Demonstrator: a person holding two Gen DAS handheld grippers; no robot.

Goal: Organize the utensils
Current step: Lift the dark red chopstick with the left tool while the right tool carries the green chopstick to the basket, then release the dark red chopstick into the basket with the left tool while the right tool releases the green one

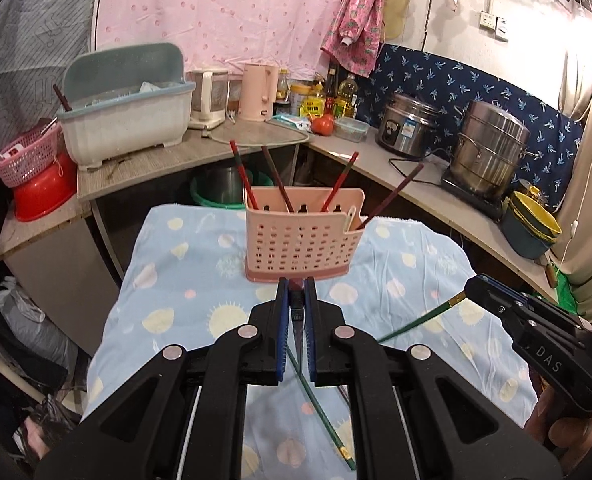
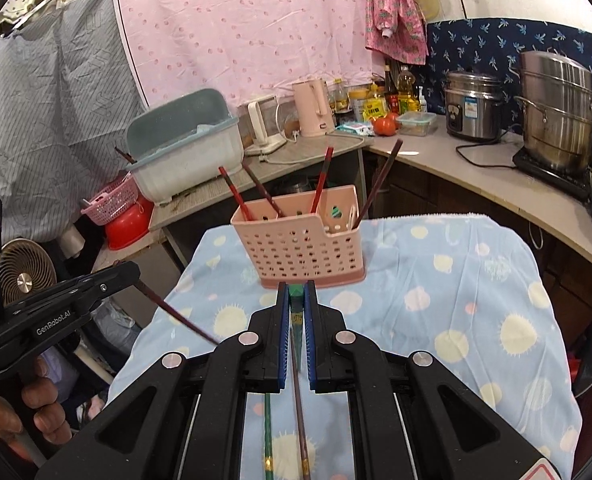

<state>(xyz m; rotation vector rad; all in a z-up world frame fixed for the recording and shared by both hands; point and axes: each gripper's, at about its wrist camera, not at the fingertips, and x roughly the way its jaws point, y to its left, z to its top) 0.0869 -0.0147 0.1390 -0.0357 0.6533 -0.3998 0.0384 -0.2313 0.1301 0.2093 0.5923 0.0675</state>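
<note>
While both grippers hang above the cloth-covered table, each is clamped on one chopstick. Nearest the left wrist camera, the left gripper [image 1: 296, 286] has its blue-padded jaws pressed together on a dark red-brown chopstick [image 1: 297, 316], whose shaft passes back under the gripper body; in the right wrist view the same gripper [image 2: 129, 274] appears at the left edge, held by a hand [image 2: 35, 412], with the chopstick [image 2: 175, 312] slanting out of its tip. The right gripper [image 2: 296, 288] is likewise clenched on a green chopstick [image 2: 296, 300]; seen from the left wrist camera, that gripper [image 1: 472, 286] enters at the right, with the green chopstick [image 1: 420, 320] projecting from it toward the left and downward. Below both lies a light blue tablecloth [image 1: 183, 280] printed with pale suns and shells. Just beyond the fingertips stands a pink perforated utensil holder [image 1: 302, 240], upright on the cloth, containing four dark red chopsticks [image 1: 241, 176] that lean outward in different directions. Behind the table, an L-shaped counter [image 1: 143, 164] carries a lidded dish rack [image 1: 127, 120], a pink kettle [image 1: 257, 92], bottles, a rice cooker [image 1: 410, 126] and a tiered steel steamer pot [image 1: 488, 148]. Farthest, a pink curtain [image 1: 215, 8] covers the wall.
</note>
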